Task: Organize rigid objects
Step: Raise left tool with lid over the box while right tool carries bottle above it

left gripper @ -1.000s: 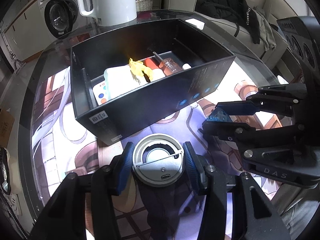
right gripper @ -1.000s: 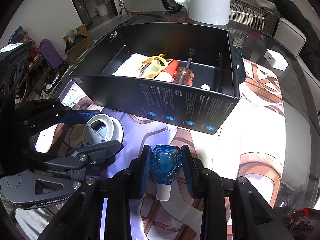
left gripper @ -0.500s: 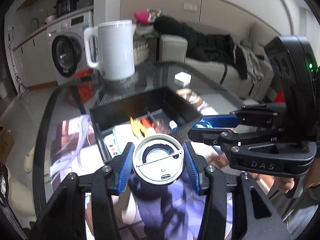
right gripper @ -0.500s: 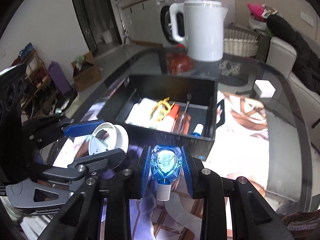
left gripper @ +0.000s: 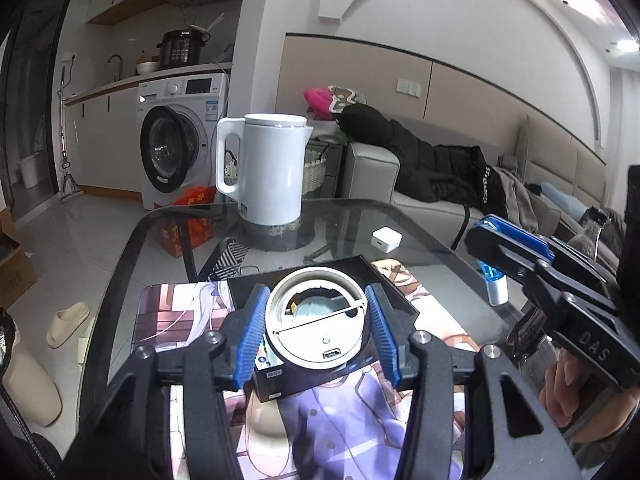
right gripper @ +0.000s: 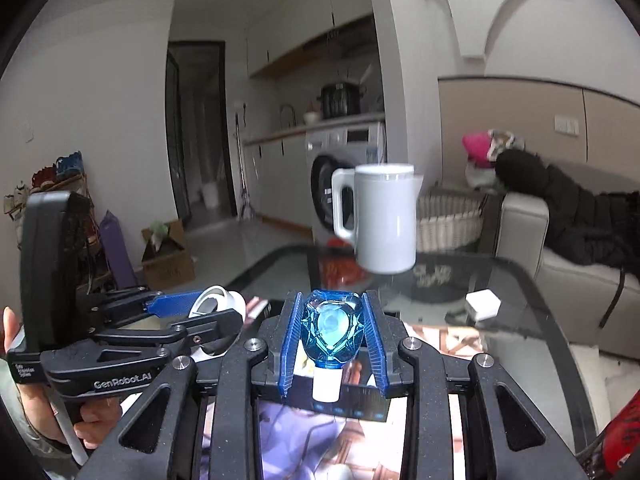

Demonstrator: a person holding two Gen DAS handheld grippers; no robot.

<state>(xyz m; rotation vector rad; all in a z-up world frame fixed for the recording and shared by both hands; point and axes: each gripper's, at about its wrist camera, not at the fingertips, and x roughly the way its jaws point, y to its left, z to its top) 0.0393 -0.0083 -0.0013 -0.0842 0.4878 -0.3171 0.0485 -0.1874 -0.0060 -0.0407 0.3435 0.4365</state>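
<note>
both claws were loaded and held above the black box.
the left claw was clamped on a round white device, its blue pads pressed to either side, the flat face with a small port toward the camera. the right claw was clamped on a blue faceted bottle, white cap pointing back toward the camera. both things were held clear of the glass surface, over the near edge of the box, which sat on a printed mat. a white kettle stood at the far end of the surface, with a small white cube well apart to its right. each claw showed at the edge of the other's view, a hand on its grip.
</note>
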